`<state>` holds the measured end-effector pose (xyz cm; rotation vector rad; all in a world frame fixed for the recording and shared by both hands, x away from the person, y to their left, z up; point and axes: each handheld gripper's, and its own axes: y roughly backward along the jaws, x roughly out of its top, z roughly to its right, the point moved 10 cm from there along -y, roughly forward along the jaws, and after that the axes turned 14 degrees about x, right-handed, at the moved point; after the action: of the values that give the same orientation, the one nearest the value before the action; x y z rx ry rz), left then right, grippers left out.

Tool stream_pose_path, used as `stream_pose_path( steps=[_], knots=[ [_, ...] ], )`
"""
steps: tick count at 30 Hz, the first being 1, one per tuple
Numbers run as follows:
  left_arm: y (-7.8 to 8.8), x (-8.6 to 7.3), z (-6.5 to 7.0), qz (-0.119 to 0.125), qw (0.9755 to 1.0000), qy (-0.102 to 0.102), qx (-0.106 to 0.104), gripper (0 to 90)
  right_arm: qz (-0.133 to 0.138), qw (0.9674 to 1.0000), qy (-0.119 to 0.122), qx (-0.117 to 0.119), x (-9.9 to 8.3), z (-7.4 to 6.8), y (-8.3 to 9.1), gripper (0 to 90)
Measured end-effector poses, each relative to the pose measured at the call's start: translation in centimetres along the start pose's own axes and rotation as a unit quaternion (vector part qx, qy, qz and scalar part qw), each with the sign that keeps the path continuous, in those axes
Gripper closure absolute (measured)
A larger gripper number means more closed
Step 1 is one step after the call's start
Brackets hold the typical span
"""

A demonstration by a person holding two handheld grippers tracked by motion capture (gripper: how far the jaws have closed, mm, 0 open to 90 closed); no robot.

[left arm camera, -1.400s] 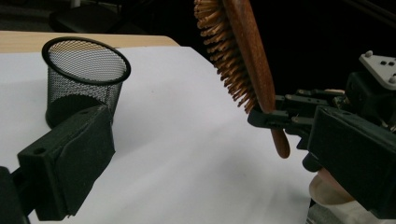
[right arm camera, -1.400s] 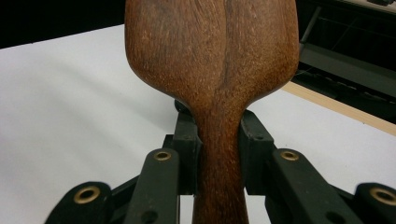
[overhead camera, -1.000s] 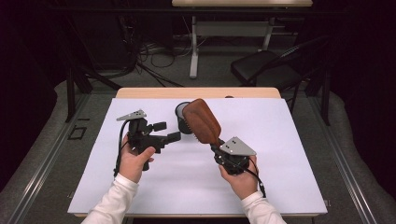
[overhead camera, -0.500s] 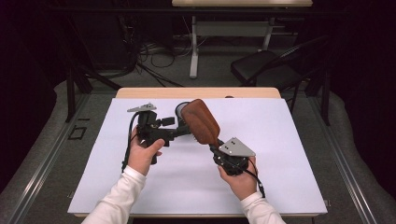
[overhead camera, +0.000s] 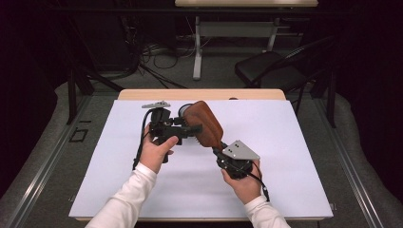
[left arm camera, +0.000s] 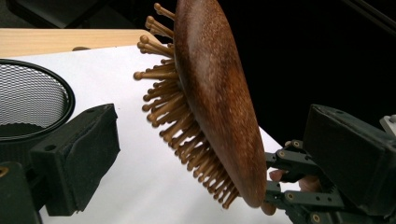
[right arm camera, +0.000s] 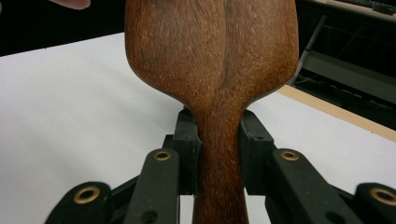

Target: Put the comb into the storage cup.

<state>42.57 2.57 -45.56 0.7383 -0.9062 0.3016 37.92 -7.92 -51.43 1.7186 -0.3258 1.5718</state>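
A brown wooden hairbrush [overhead camera: 205, 124] is held tilted above the white table sheet, its wooden pins [left arm camera: 182, 121] facing left. My right gripper [overhead camera: 219, 151] is shut on the brush handle [right arm camera: 219, 154], one pad on each side of it. My left gripper [overhead camera: 192, 129] stands open with the brush head [left arm camera: 215, 93] between its two jaws. Its jaws have just been closing a little, but neither pad [left arm camera: 79, 158] touches the brush.
A black wire-mesh cup [overhead camera: 184, 110] stands on the sheet just behind the brush, close to the left gripper. The white sheet [overhead camera: 294, 156] covers a wooden table [overhead camera: 142, 94]. A dark chair [overhead camera: 266, 71] and cables lie beyond the far edge.
My left gripper has moved right, from beside the brush to straddling its head. The right gripper and the brush have stayed put.
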Motion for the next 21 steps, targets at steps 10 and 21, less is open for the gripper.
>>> stream_pose_path(
  steps=[10,21],
  knots=[
    [-1.1,0.2,0.1,-0.005,0.9998,0.017,-0.006,5.9,0.003,1.0,0.002,0.002,0.1,-0.2,0.1,72.1],
    [-1.9,-0.1,0.6,-0.018,0.9991,0.029,-0.024,7.7,0.006,1.0,0.003,0.003,0.2,-0.3,0.0,72.1]
  ],
)
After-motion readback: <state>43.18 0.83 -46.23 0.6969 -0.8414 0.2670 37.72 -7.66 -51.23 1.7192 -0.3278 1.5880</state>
